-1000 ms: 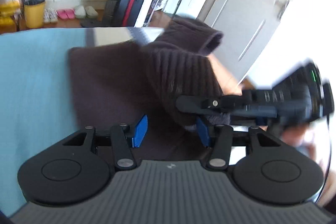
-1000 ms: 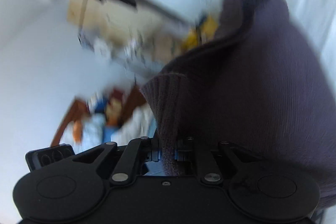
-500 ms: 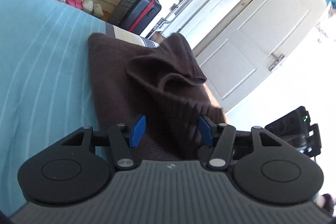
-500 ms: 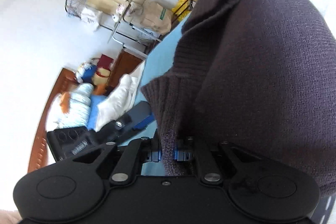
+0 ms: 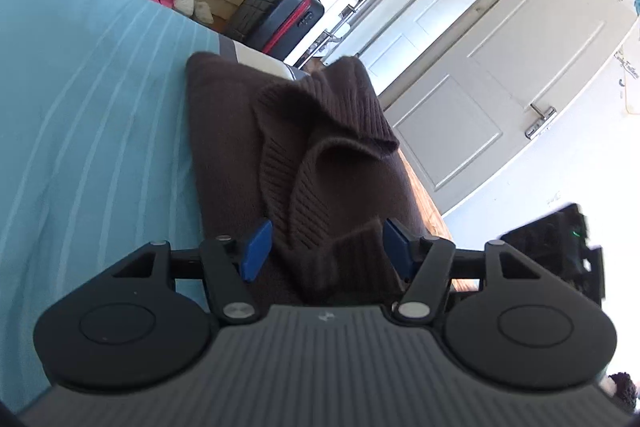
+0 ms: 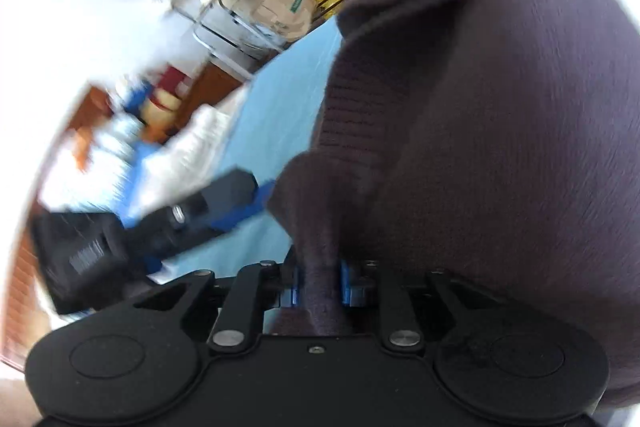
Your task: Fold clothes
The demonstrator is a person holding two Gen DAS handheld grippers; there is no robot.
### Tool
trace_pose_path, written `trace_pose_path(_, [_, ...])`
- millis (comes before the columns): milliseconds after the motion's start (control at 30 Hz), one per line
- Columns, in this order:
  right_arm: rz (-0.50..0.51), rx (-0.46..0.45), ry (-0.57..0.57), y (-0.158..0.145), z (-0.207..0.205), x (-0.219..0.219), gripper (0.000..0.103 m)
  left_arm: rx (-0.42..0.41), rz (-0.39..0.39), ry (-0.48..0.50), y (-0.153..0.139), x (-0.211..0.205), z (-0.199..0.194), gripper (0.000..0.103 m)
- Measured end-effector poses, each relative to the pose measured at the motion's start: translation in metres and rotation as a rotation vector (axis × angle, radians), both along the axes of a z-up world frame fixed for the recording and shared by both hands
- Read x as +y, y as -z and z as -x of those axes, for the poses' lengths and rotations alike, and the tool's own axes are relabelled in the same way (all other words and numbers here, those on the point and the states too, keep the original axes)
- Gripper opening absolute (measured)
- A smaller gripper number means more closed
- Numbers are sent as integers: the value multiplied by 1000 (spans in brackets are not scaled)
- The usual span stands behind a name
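brown sweater on teal bedspread, pinched by right tool; left tool agape, suitcase beyond

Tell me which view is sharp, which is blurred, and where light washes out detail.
Left wrist view: sharp on the brown sweater; the wall at right is washed out. Right wrist view: motion-blurred, the background smeared, the upper left washed out white.

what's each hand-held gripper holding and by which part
Right hand-held gripper pinches the brown sweater by its ribbed edge. Left hand-held gripper is open, holding nothing.
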State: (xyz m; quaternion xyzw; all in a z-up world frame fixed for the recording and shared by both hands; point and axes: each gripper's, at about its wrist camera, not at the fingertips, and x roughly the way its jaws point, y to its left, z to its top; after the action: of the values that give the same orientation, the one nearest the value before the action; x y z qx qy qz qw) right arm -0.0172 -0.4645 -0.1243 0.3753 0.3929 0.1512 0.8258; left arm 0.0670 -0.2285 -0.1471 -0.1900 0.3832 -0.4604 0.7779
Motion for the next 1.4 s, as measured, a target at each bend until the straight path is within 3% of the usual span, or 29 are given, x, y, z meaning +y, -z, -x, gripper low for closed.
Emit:
trace_pose_path(67, [-37,2,-13,7,-2,0,24,-26,-7,18,-3,-2,3,60])
trace_pose_path(133, [4,9,-76,7,-8,15,24,-27,-2,35,-6,-3,5,60])
trace_pose_path(333, [36,18,-110,4,-14,28,24,68,-80,39,13,-9,-3,61])
trace_pose_path(500, [86,23,-205,-19,-6,28,48,-15,-237,21,11,-18,6,61])
trace_pose_path(633, [179,-28,-117,-49,23,3,53,-82,-363,6,9,-26,12,61])
trace_pose_path(700, [173,-38,-17,-53,40,-16,60,-117,-420,0,8,-29,16,78])
trace_pose_path(767, [178,-35,73,-54,52,-32,60,-158,-421,6,-3,-30,16,81])
trace_pose_path(867, [174,-19,92,-48,49,-34,60,-221,-422,17,-19,-32,16,77])
trace_pose_path(1033, [139,24,-3,-22,28,-21,61,-390,-374,105,-64,-40,10,79])
trace_pose_path(1133, [187,27,-101,-7,8,2,71,-477,-324,234,-72,-65,-8,80])
trace_pose_path(1200, [206,-26,-197,-10,6,10,86,-538,-301,315,-75,-82,-19,85])
trace_pose_path(1400, [172,-56,-238,-8,8,7,86,-817,-557,401,-31,-167,-43,87])
